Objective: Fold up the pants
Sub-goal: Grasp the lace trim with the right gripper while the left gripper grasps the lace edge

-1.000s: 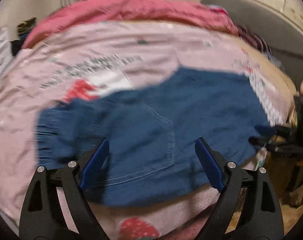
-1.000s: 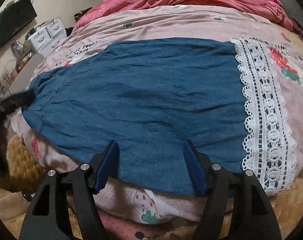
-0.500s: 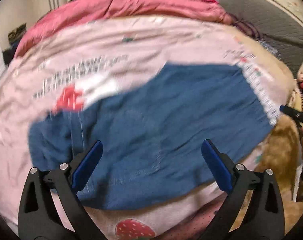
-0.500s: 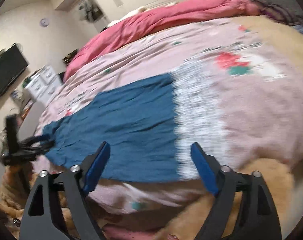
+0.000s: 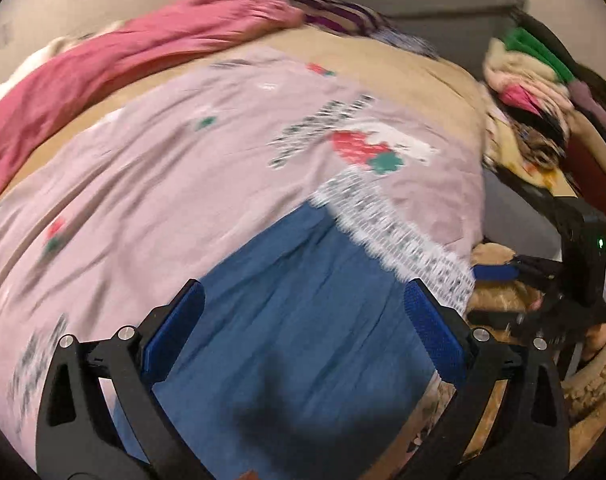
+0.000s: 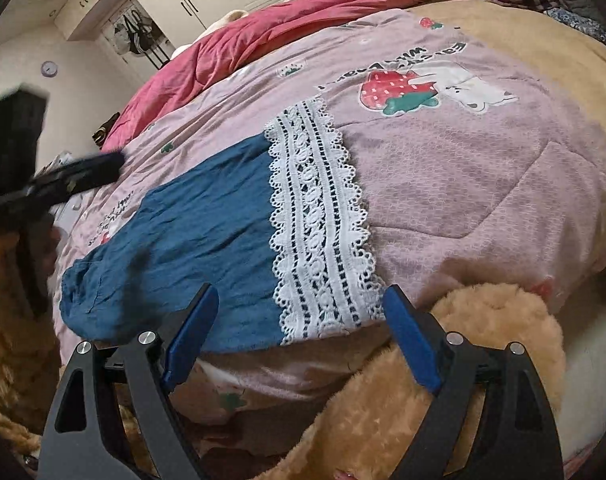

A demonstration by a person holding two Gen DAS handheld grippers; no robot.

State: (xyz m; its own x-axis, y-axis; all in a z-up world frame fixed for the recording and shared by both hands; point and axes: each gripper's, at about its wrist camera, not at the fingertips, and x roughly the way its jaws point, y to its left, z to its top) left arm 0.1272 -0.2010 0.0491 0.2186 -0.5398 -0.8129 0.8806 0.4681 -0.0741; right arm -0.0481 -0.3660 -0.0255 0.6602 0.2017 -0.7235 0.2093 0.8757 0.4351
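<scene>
— Where are the pants (image 6: 207,216) lying?

— On the bed, spread flat over the pink quilt (image 6: 463,168). They are blue, a thin crinkled weave, folded into a long rectangle. A broad band of white lace (image 6: 315,224) is running across the hem end, scalloped along both edges, with the blue showing through its holes.

— And the other end?

— The waist end is bunching into soft gathers, toward the left gripper.

— What are the grippers doing?

— The right gripper (image 6: 299,340) is hovering at the near edge of the bed, jaws standing wide open, nothing between the blue pads; the lace hem is lying just beyond them. The left gripper (image 5: 303,336) is hanging over the blue cloth, jaws spread just as wide and gripping nothing. Its view is blurring, so the weave is hard to read there.

— What else is lying around?

— A red blanket (image 6: 303,24) is heaping in thick rumpled folds along the far side of the quilt. A tan fleece sheet (image 6: 543,40) is showing past the quilt's edge, and something shaggy and golden, a plush (image 6: 463,360), is sitting under the right gripper. The quilt is printed with strawberries and is stitched in wide panels.
</scene>
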